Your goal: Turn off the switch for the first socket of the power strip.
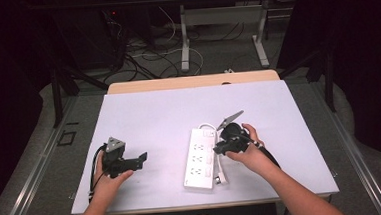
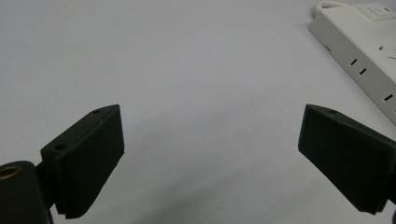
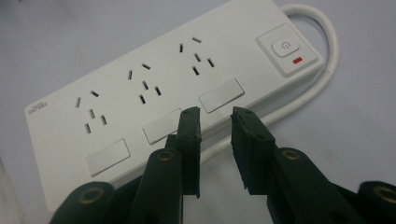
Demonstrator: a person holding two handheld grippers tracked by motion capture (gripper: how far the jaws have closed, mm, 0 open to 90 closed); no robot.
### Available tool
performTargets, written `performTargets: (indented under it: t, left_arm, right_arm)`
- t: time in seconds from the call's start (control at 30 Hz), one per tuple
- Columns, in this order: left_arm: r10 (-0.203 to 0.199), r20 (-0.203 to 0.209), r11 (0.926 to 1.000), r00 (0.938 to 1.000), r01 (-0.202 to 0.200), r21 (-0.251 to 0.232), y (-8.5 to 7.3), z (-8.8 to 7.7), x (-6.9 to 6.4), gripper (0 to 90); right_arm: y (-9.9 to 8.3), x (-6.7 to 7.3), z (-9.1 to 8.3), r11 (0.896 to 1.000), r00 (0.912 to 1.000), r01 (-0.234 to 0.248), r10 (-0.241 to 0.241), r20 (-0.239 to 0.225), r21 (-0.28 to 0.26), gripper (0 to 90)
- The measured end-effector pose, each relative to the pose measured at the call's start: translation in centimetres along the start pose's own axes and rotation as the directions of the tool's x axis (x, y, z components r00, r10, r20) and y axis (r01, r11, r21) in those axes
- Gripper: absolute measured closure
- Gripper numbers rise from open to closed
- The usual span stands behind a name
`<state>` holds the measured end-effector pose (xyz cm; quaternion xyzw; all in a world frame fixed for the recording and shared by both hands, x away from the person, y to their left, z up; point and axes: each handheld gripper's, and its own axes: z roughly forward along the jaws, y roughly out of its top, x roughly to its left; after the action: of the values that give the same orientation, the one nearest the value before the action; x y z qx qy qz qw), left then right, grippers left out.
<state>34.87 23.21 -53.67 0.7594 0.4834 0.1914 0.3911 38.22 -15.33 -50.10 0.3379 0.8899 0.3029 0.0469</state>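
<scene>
A white power strip (image 1: 200,158) (image 3: 154,93) with three socket groups, three blank rocker switches and a main button lies on the white table sheet (image 1: 154,114), right of centre. Its white cable (image 3: 322,56) loops from the button end and runs along its right side. My right gripper (image 1: 217,147) (image 3: 217,114) hovers at that side, jaws a narrow gap apart, with the cable passing beneath them. My left gripper (image 1: 142,158) (image 2: 210,158) rests to the left, wide open and holding nothing. The strip's end (image 2: 364,51) lies ahead of it to the right.
The sheet covers a wooden tabletop (image 1: 192,81). Beyond it a desk frame (image 1: 184,37) stands among loose floor cables (image 1: 150,57). Bare sheet stretches behind the strip and to both sides.
</scene>
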Motion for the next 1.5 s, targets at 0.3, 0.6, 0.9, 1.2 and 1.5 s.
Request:
performTargets:
  t: [0.3,0.6,0.9,1.2,1.5]
  left_arm:
    - [-0.005,-0.001,1.0000,1.0000,0.005,0.000,0.0,0.0,0.0,7.0]
    - [0.001,0.003,1.0000,1.0000,-0.001,0.010,0.0,-0.1,0.0,7.0]
    - [0.004,-0.003,1.0000,1.0000,-0.004,0.004,0.0,0.0,0.0,7.0]
    - [0.006,-0.005,1.0000,1.0000,-0.006,0.003,0.0,0.0,0.0,7.0]
    - [-0.004,-0.004,1.0000,1.0000,0.004,0.003,0.0,0.0,0.0,7.0]
  right_arm:
    - [-0.9,-0.6,-0.5,1.000,0.9996,0.022,-0.022,0.016,-0.011,59.8]
    - [-1.9,-1.3,-1.6,0.998,0.9965,-0.005,0.010,0.082,-0.067,44.1]
    - [-3.2,-2.5,-2.7,0.997,0.9904,-0.022,0.032,0.135,-0.078,39.0]
    - [-4.9,-3.6,-3.6,0.994,0.9791,-0.030,0.050,0.197,-0.104,37.1]
    - [-6.4,-5.0,-4.7,0.984,0.9697,-0.101,0.130,0.207,-0.145,32.1]
